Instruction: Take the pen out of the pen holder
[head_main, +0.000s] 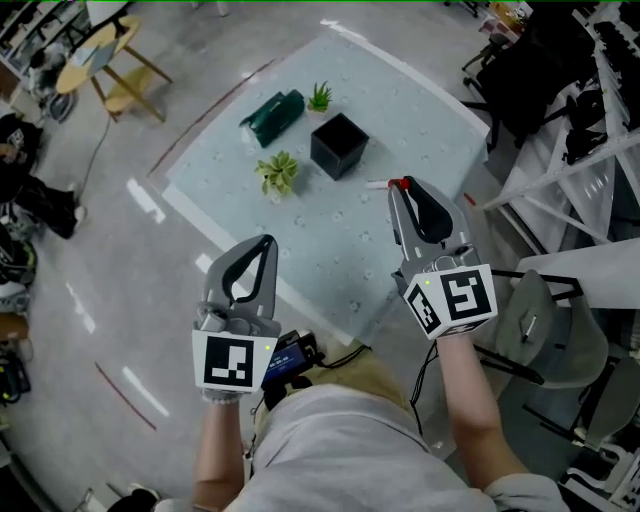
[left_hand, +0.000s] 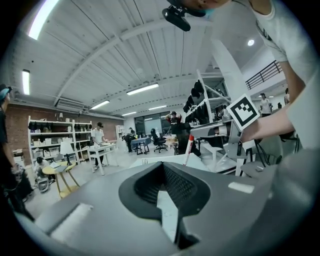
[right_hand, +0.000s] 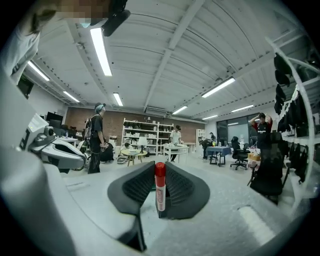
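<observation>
Pen (right_hand: 159, 187): clamped in right hand-held gripper (head_main: 402, 186), clear of holder (head_main: 339, 145), which sits ahead-left of it. Removal judged done. Left hand-held gripper (head_main: 267, 241): closed, empty.

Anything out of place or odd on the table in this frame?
One thing: the dark green object seems to lie on its side near the table's far edge, beside a small plant. The black pen holder stands upright; nothing looks spilled.

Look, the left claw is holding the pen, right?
No. The right claw is holding the pen, as the right gripper view shows. The left claw is shut with nothing in it.
</observation>
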